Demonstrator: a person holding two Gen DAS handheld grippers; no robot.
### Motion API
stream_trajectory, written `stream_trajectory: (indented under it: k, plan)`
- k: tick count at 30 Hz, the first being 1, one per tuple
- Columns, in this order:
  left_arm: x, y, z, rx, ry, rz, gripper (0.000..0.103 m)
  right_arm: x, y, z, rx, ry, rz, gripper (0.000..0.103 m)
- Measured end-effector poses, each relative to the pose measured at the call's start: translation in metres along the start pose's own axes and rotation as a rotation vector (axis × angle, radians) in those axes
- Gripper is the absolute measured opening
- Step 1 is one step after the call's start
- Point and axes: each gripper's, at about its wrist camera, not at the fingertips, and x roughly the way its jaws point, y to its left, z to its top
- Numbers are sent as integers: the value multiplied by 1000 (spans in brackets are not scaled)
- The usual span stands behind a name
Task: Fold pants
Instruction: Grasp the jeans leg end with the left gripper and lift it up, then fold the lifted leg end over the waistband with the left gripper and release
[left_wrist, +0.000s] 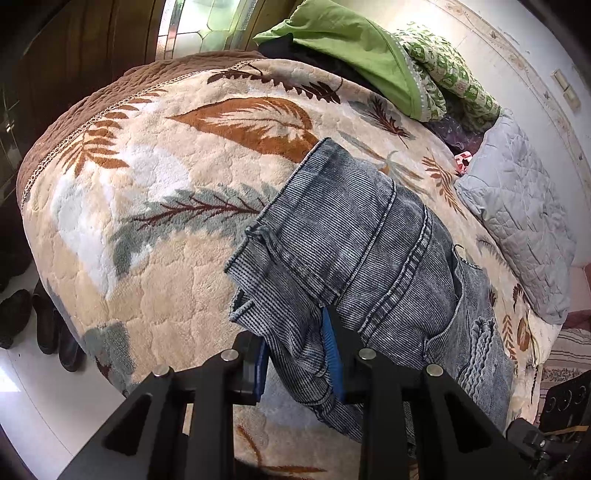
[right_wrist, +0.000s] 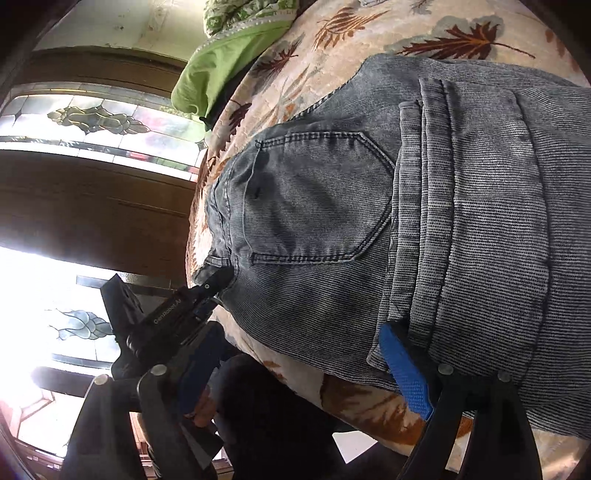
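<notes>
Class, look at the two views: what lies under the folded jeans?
Under the jeans the leaf-patterned blanket shows all round their edges. What lies under their middle is covered by the denim.

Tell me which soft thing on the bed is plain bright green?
The green cloth at the far edge of the bed. The pillow is grey and quilted, the blanket has leaf prints, and the jeans are faded blue-grey.

Both grippers are black angular frames with silver round bolts and fingers (left_wrist: 334, 354) lined in blue textured pads.
</notes>
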Motion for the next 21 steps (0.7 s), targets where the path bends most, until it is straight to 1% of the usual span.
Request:
stream_trajectory:
  k: [2, 3, 4, 6, 10, 14, 16, 18, 21]
  plan:
    - [-6, -9, 1, 36, -25, 21, 21, -19, 6, -4, -37, -59, 47, 88]
    - [-11, -16, 0, 63, -50, 32, 17, -27, 5, -7, -49, -73, 61, 88]
    - [-18, -24, 0, 93, -79, 38, 13, -37, 0, -12, -44, -86, 64, 88]
    - [-35, -44, -1, 159, -150, 41, 10, -57, -16, -21, -22, -126, 57, 88]
    - [-70, -100, -14, 340, -284, 34, 9, -109, -60, -35, 60, -261, 59, 88]
    - [-99, -167, -47, 558, -386, 4, 9, -156, -95, -49, 126, -390, 90, 88]
    - [-106, -198, -71, 661, -409, -20, 9, -173, -109, -56, 152, -441, 99, 88]
    - [-108, -228, -96, 754, -415, -45, 9, -188, -121, -60, 177, -481, 111, 88]
    - [-97, -263, -133, 864, -383, -84, 9, -203, -137, -69, 204, -521, 113, 88]
